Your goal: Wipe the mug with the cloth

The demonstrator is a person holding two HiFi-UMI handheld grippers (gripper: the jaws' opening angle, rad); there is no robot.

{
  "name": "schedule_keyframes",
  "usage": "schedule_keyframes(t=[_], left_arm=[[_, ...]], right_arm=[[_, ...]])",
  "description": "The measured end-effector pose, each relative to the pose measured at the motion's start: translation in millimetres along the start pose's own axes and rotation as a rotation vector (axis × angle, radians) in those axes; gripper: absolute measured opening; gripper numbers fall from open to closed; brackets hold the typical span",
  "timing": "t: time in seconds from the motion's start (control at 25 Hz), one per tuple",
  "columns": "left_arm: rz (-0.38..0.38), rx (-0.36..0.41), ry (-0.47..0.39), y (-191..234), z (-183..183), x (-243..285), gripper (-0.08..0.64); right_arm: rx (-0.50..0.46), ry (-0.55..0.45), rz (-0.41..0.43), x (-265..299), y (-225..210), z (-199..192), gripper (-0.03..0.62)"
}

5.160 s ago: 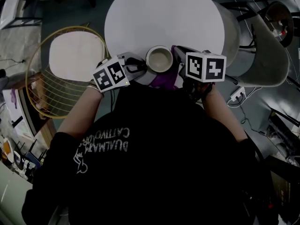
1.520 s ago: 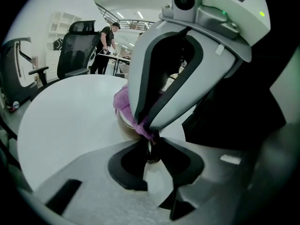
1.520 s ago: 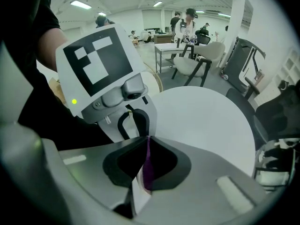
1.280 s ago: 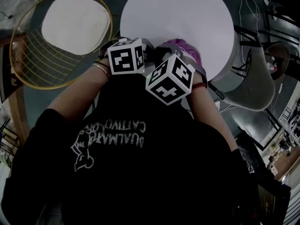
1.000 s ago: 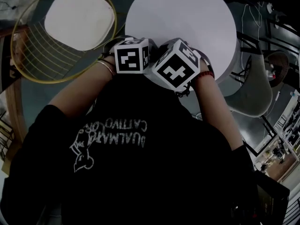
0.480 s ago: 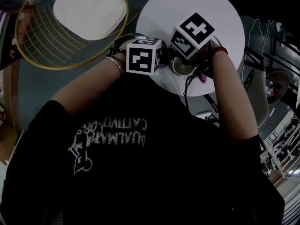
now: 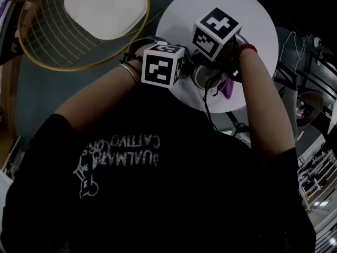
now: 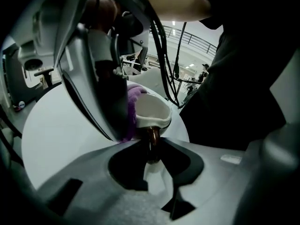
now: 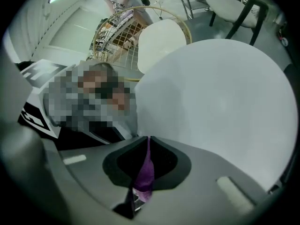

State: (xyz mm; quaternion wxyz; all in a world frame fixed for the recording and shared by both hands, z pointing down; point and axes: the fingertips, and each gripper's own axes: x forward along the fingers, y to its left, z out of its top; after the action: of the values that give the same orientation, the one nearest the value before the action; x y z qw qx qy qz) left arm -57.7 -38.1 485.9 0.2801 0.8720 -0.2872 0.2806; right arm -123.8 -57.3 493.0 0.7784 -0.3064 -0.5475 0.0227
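Note:
The mug (image 7: 202, 76) is over the near edge of the round white table (image 7: 253, 15). In the left gripper view its pale inside (image 8: 151, 110) faces me and my left gripper (image 8: 153, 146) is shut on its brown handle (image 8: 154, 137). The left gripper (image 7: 185, 71) reaches the mug from the left. My right gripper (image 9: 146, 144) is shut on the purple cloth (image 9: 145, 172). It hovers over the mug's far right side, its marker cube (image 7: 216, 31) above. The cloth (image 7: 227, 85) hangs beside the mug's right wall and presses on the mug's rim (image 8: 133, 97).
A wire-framed chair with a white seat (image 7: 104, 8) stands left of the table, also in the right gripper view (image 9: 161, 37). A black cable (image 7: 209, 100) dangles from the grippers over the table's near edge. The person's body is close against that edge.
The right gripper has swung from beside the left cube to over the mug's far side. The purple cloth now hangs lower at the mug's right. The left gripper still holds the handle.

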Motion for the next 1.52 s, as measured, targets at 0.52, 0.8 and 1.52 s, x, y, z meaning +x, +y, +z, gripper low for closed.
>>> schedule_keyframes(t=[0.52, 0.8, 1.52], left_arm=[[0.048, -0.023, -0.015, 2, 0, 0, 0.071], [0.063, -0.031, -0.013, 4, 1, 1, 0.071], [0.061, -0.070, -0.004, 2, 8, 4, 0.075]], right_arm=[[-0.021, -0.009, -0.020, 10, -17, 1, 0.026], [0.042, -0.104, -0.112, 7, -44, -5, 0.026], [0.447, -0.511, -0.042, -12, -74, -38, 0.025]])
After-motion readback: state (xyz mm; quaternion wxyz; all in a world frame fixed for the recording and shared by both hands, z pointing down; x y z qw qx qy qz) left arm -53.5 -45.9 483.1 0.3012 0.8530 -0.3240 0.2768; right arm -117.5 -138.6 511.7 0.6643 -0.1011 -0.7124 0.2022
